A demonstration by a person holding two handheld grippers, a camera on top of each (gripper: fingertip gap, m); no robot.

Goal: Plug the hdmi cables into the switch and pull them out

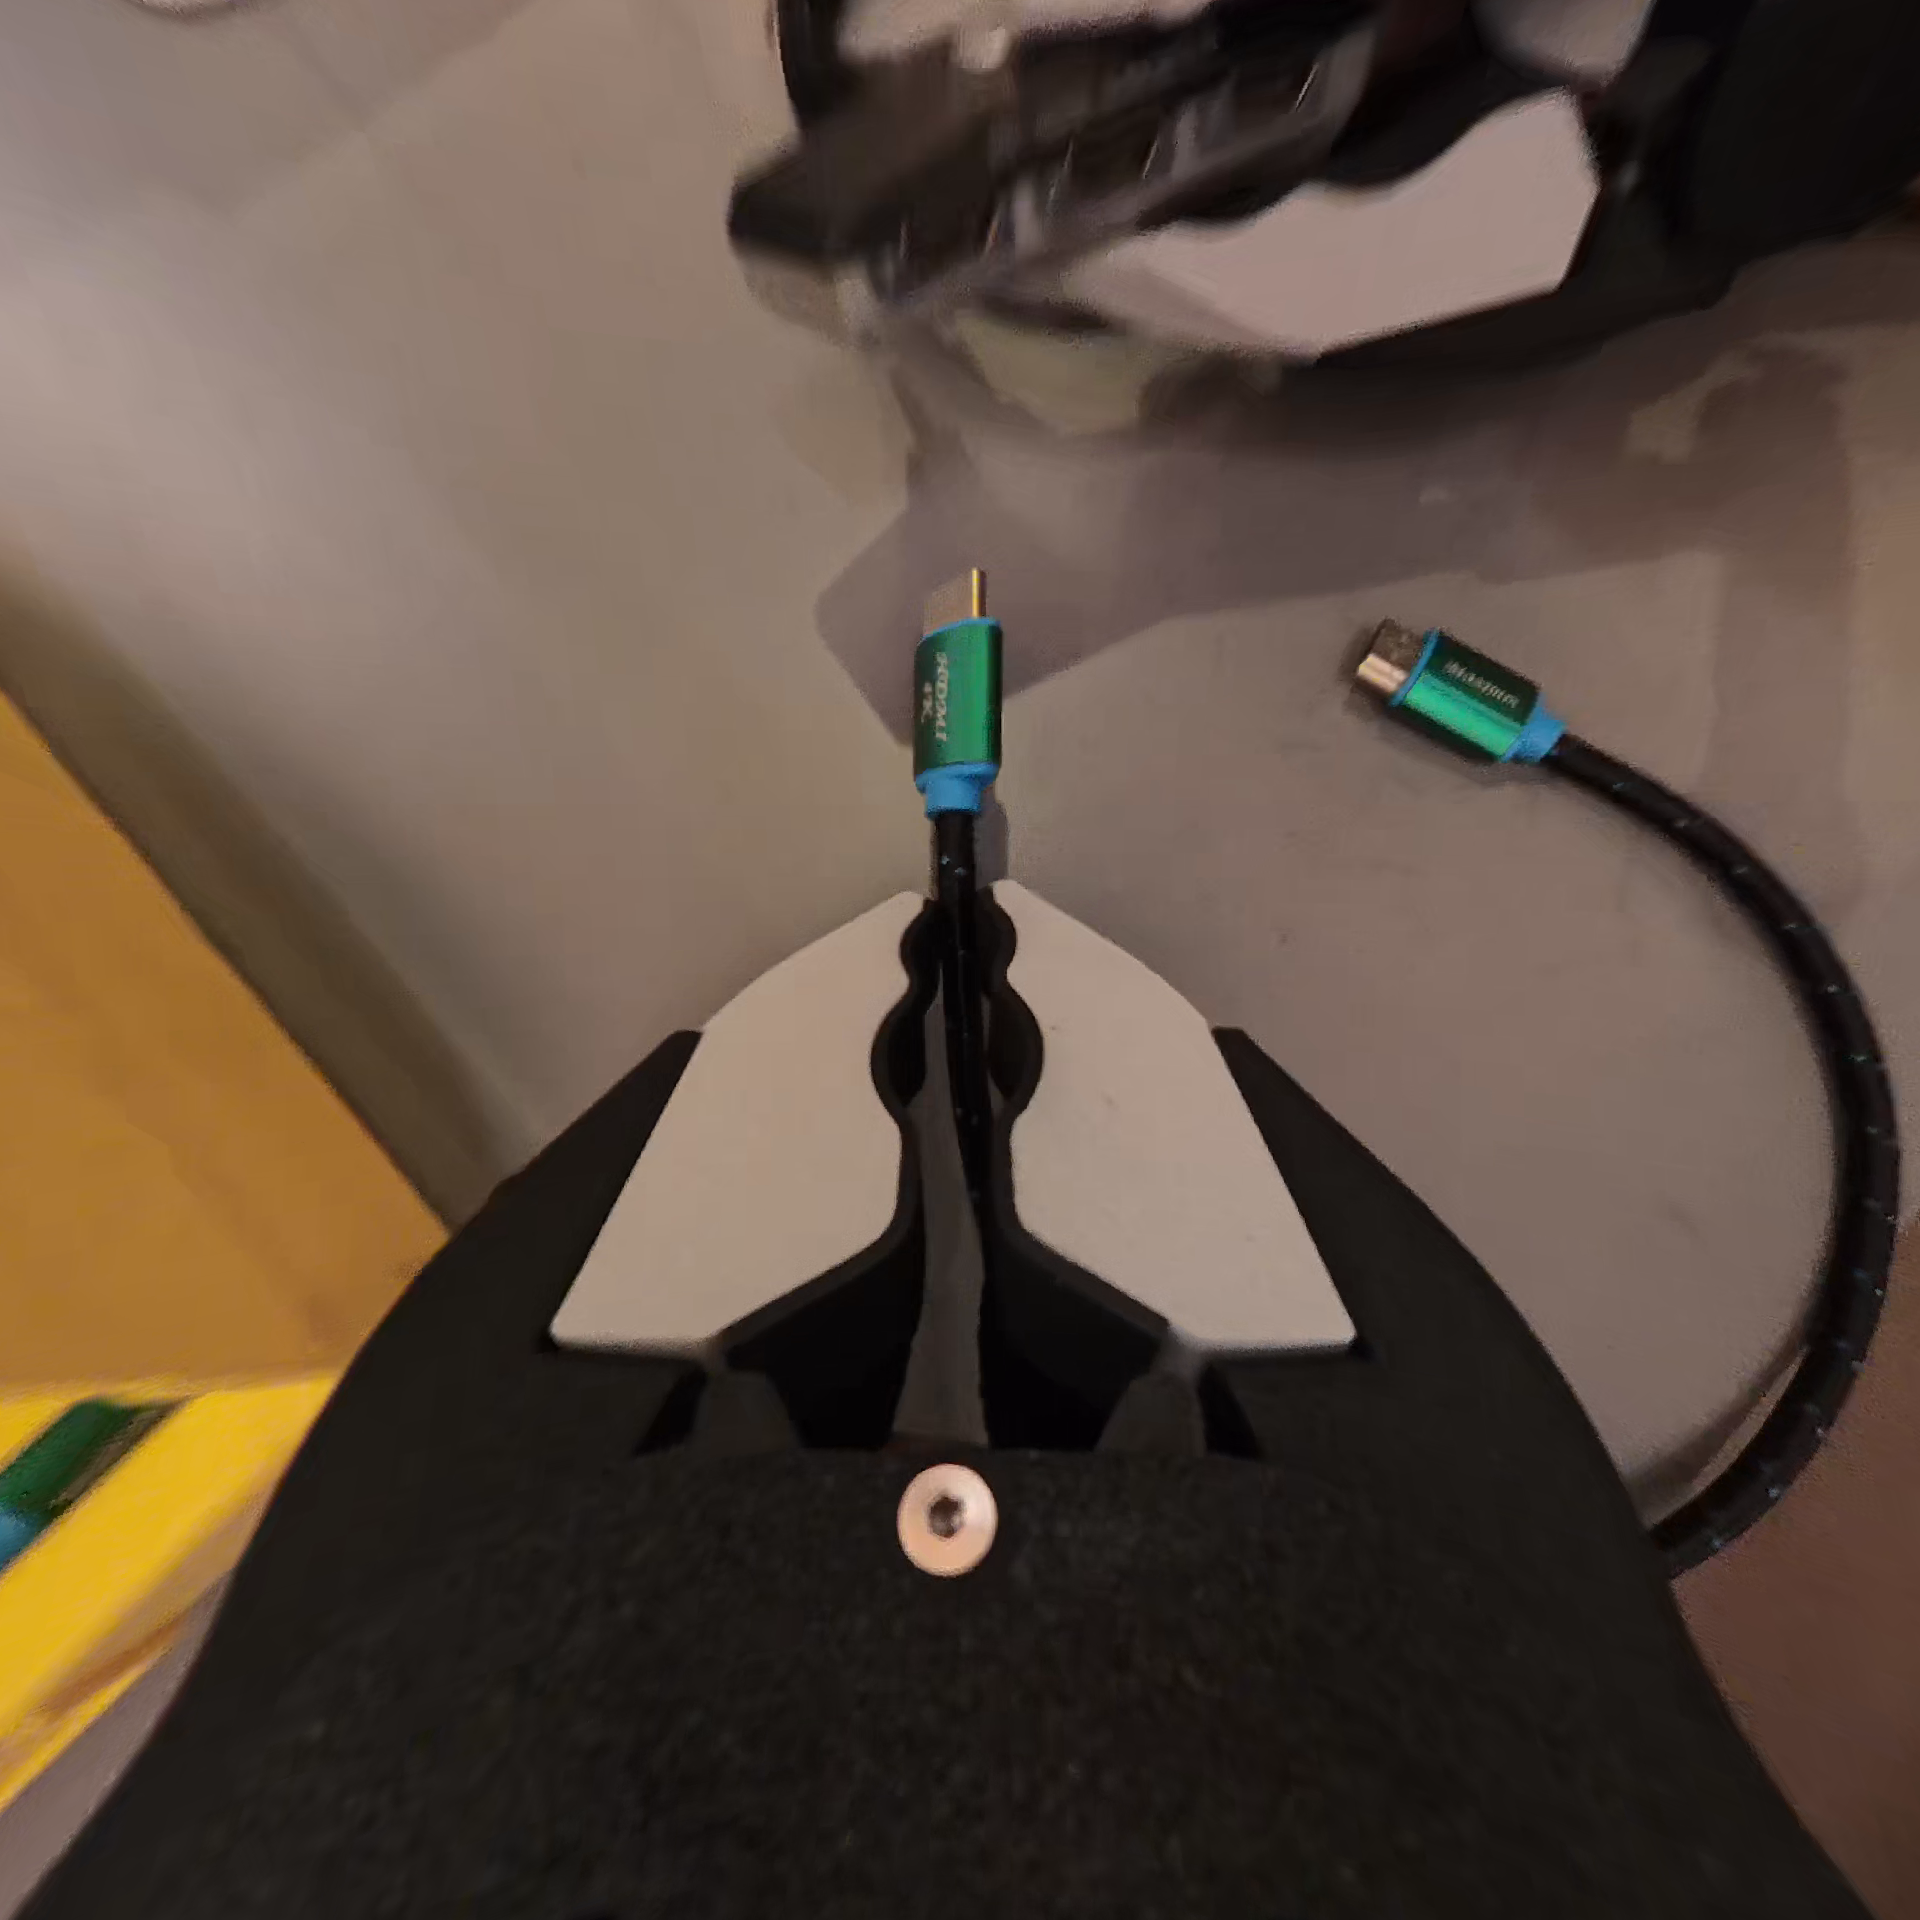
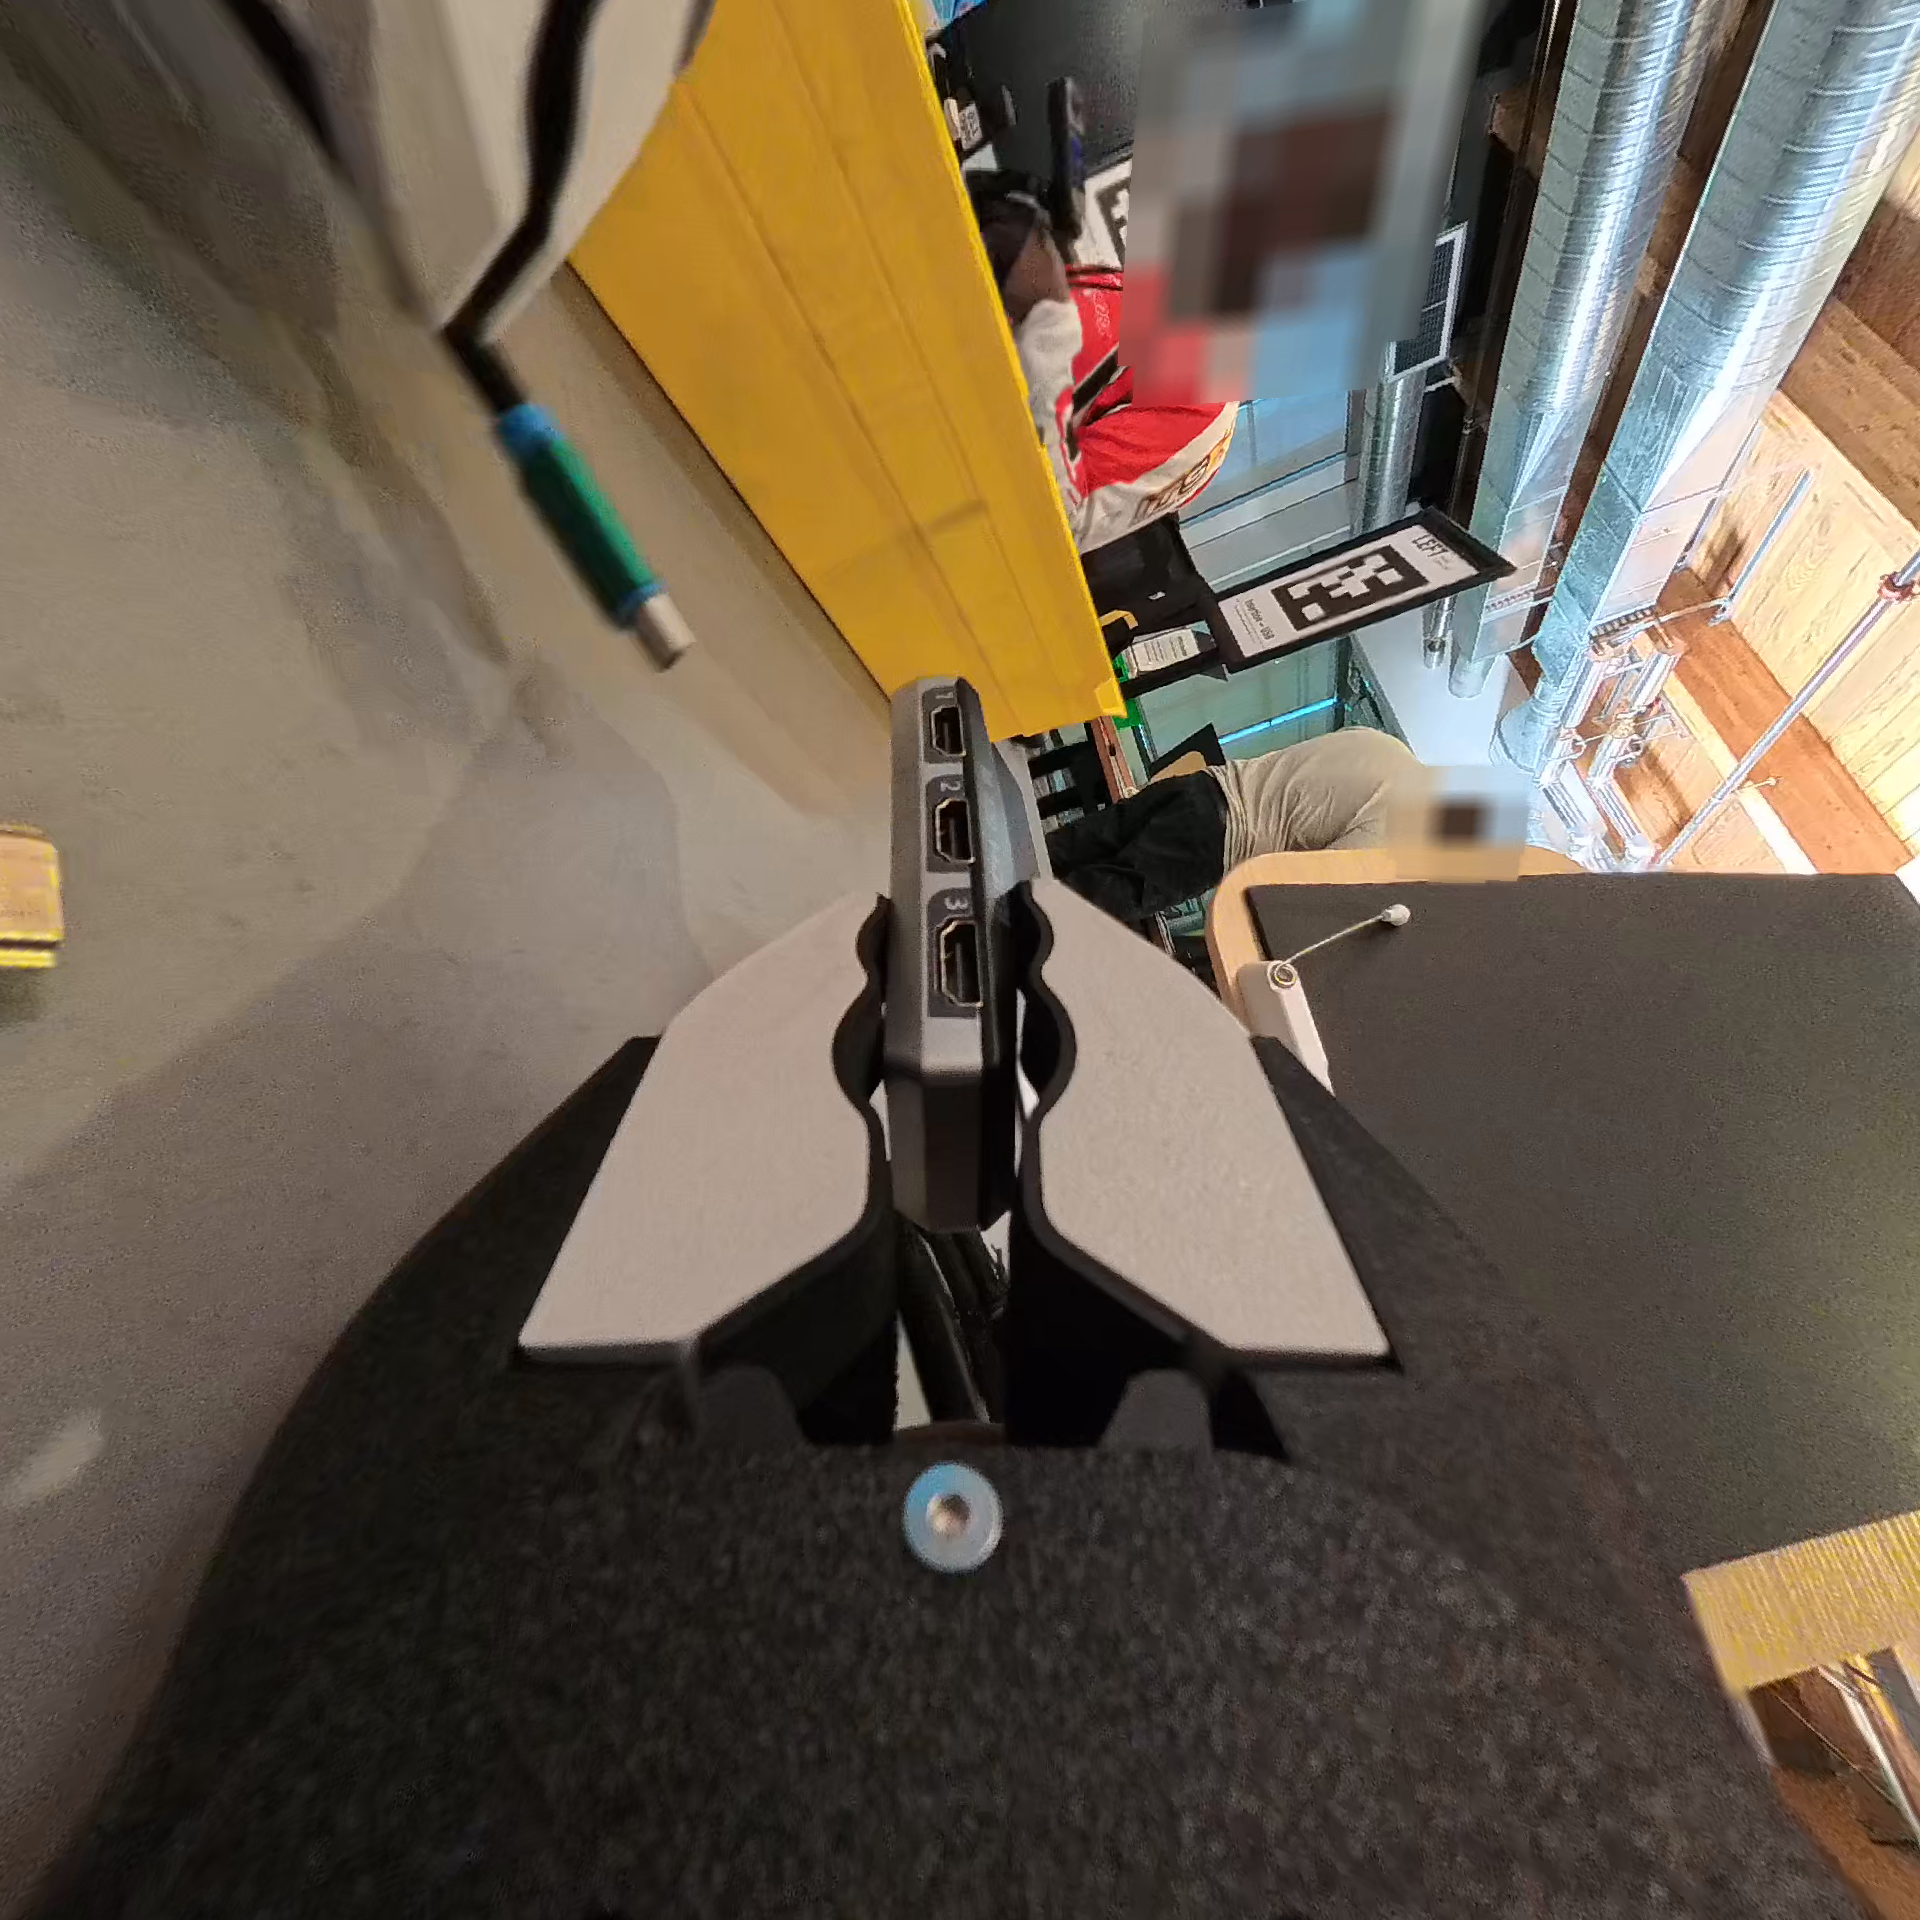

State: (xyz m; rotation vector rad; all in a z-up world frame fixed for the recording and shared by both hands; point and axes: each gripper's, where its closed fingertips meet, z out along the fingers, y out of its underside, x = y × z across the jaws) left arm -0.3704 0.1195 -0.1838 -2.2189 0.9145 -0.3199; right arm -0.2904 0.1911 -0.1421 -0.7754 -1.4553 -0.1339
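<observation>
Your left gripper [image 1: 961, 904] pinches the braided cable just behind the green plug [image 1: 958, 698], leaving the connector free to enter a port; its long axis runs up the frame centre, tip upward. Your right gripper [image 2: 951, 925] clamps the switch [image 2: 951, 935] by its flat faces, ports exposed, long axis pointing up-frame. A second plug [image 1: 1455, 691] lies on the table [image 1: 416, 520] at right.

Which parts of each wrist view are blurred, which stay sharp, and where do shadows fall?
Left wrist view: the held HDMI plug and loose plug are sharp; the dark right tongs at the top are smeared, with their shadow on the grey table. Right wrist view: the switch is sharp; the green plug is motion-blurred.
</observation>
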